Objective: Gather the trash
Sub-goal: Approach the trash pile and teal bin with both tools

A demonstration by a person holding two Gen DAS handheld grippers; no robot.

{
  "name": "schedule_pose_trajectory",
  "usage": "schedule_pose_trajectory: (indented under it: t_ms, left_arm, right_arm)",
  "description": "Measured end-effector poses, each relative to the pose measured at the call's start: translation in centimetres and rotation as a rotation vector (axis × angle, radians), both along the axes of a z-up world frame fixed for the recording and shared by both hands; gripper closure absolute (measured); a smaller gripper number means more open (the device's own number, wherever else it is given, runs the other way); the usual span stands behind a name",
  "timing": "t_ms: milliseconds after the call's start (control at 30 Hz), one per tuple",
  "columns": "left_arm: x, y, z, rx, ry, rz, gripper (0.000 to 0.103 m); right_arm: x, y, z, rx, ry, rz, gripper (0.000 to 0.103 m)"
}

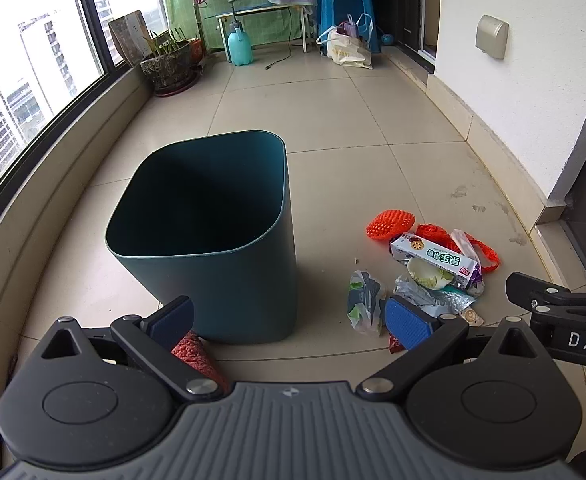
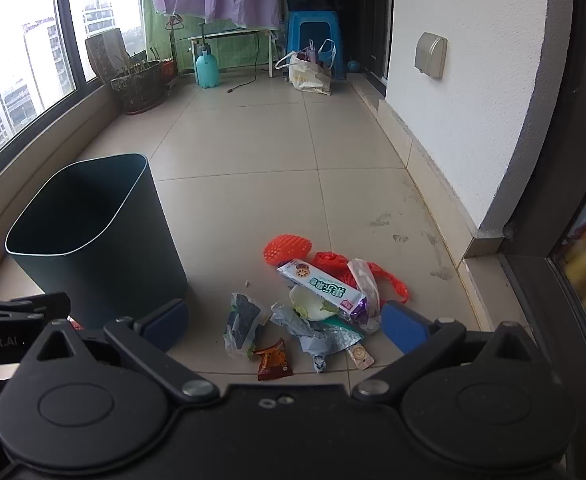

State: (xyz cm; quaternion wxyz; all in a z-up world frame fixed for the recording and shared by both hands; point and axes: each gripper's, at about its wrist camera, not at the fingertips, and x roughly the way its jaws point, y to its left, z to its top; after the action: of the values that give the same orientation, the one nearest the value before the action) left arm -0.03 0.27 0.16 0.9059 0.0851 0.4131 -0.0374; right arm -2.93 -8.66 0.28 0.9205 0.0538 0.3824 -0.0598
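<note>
A dark green trash bin (image 1: 209, 236) stands open and upright on the tiled floor; it also shows in the right wrist view (image 2: 93, 240). To its right lies a pile of trash: an orange mesh ball (image 2: 287, 250), a white snack box (image 2: 321, 284), a cabbage piece (image 2: 311, 306), a green-white wrapper (image 2: 241, 322), a brown packet (image 2: 273, 360) and orange netting (image 2: 381, 276). My left gripper (image 1: 289, 322) is open and empty, just in front of the bin. My right gripper (image 2: 285, 320) is open and empty, above the near edge of the pile.
A red-brown scrap (image 1: 197, 354) lies by the bin's near left corner. A low ledge under windows runs along the left. A white wall (image 2: 453, 100) bounds the right. A potted plant (image 2: 137, 84), spray bottle (image 2: 207, 66), bag (image 2: 309, 72) and blue stool (image 2: 313, 36) stand far back.
</note>
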Motion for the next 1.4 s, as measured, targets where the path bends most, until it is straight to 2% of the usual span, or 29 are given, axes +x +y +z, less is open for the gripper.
schedule_pose_trajectory:
  t_ms: [1400]
  left_arm:
    - [-0.04, -0.24, 0.41, -0.001, -0.024, 0.010, 0.000]
  right_arm:
    - [-0.22, 0.03, -0.03, 0.007, -0.015, -0.006, 0.000]
